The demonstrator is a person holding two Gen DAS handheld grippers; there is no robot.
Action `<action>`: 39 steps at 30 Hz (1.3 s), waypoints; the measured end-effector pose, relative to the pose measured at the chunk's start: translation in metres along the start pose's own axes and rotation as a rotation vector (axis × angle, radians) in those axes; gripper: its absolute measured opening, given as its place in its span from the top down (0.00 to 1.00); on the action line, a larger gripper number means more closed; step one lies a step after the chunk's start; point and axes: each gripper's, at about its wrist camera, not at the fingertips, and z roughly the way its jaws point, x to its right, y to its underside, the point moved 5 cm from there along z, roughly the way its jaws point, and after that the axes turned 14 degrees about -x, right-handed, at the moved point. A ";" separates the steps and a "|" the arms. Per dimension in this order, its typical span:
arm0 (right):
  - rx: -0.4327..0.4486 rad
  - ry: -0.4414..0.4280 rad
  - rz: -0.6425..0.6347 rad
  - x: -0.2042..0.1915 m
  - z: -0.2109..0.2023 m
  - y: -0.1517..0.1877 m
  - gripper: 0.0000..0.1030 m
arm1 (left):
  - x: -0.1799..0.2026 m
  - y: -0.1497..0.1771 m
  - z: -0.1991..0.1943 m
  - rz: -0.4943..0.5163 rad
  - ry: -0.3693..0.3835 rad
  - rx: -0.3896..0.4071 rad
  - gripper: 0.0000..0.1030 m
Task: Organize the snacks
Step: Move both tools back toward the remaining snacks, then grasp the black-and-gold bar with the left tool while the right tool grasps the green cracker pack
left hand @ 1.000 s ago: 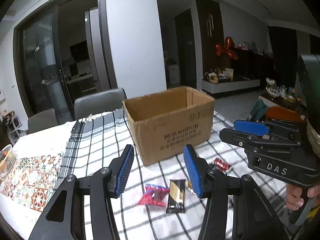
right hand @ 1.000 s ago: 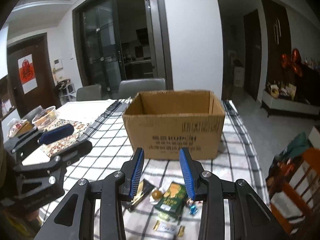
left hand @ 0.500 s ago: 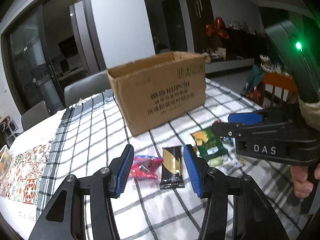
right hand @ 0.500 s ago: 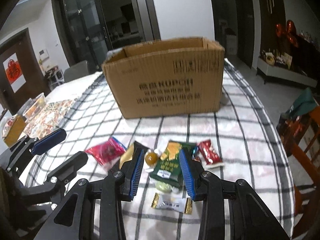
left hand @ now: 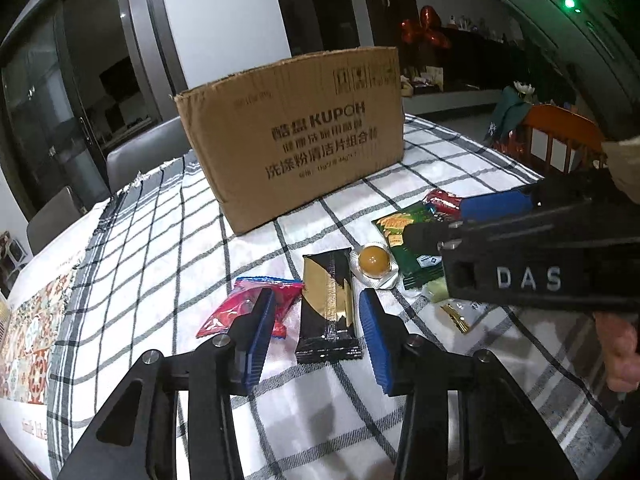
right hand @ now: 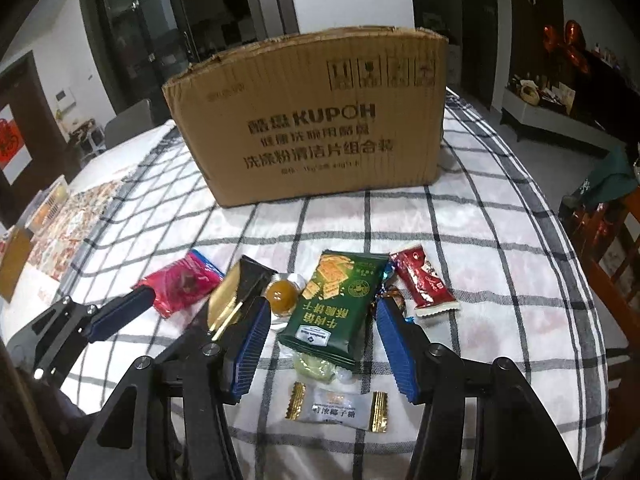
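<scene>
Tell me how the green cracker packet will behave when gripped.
The green cracker packet looks puffy and glossy, so it will probably crumple and slip. Its contents likely crack under hard squeezing. It overlaps a pale green sweet, which may shift.

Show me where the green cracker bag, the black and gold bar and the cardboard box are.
green cracker bag (right hand: 334, 304), right wrist view, middle of its front.
black and gold bar (left hand: 327, 300), left wrist view, centre of the wrapper.
cardboard box (right hand: 316, 120), right wrist view, printed front wall.
</scene>
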 end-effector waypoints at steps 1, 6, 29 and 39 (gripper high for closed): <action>-0.010 -0.001 0.005 0.001 0.003 0.000 0.46 | 0.000 -0.001 0.003 0.001 -0.001 -0.008 0.58; -0.034 -0.007 0.023 0.005 0.012 -0.001 0.46 | -0.002 -0.001 0.016 -0.023 0.041 -0.056 0.59; -0.088 0.030 -0.015 -0.002 0.035 -0.001 0.51 | -0.010 -0.004 0.046 -0.130 0.165 -0.180 0.67; -0.063 -0.007 0.016 0.005 0.025 0.004 0.53 | -0.016 -0.005 0.040 -0.182 0.179 -0.168 0.70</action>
